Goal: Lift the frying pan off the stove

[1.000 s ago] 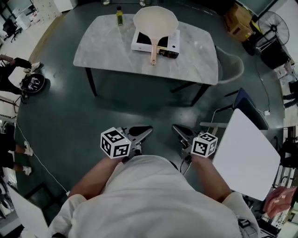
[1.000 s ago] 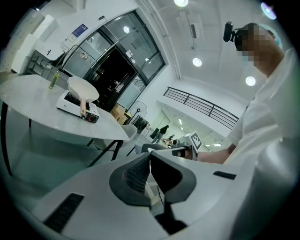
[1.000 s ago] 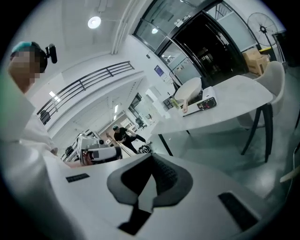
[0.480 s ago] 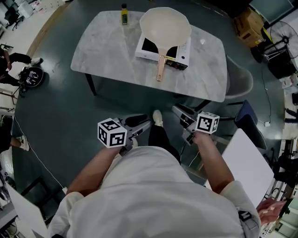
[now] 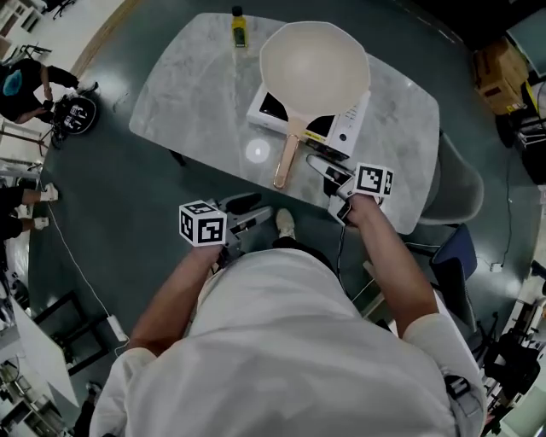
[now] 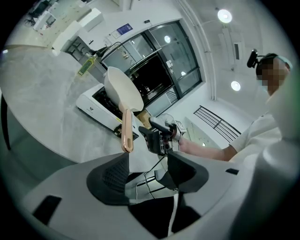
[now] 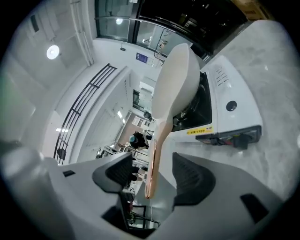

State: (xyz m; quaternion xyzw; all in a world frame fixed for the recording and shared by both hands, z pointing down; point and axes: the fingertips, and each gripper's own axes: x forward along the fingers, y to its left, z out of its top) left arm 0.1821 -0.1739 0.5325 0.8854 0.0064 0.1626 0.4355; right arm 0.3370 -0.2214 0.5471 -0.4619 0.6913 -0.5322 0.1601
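A cream frying pan point(image 5: 314, 68) sits on a white portable stove point(image 5: 343, 130) on the marble table point(image 5: 188, 94). Its copper-coloured handle point(image 5: 287, 160) points toward me. My right gripper point(image 5: 318, 163) is over the table's near edge, just right of the handle, and its jaws are opening. In the right gripper view the handle point(image 7: 152, 159) shows through the gap of that gripper point(image 7: 153, 161), ahead of the pads and untouched. My left gripper point(image 5: 258, 210) hangs off the table, below the handle's end, jaws opening with nothing between them point(image 6: 149, 159). The pan point(image 6: 123, 89) lies ahead of it.
A small yellow-capped bottle point(image 5: 239, 26) stands at the table's far edge. A grey chair point(image 5: 461, 183) is at the table's right end. A person point(image 5: 26, 85) crouches on the floor at far left. A cable point(image 5: 68, 265) trails over the dark floor.
I have walked up to the table, so pan and stove are much nearer. Both grippers' jaws have gone from shut to open. The right gripper has reached over the table edge beside the handle.
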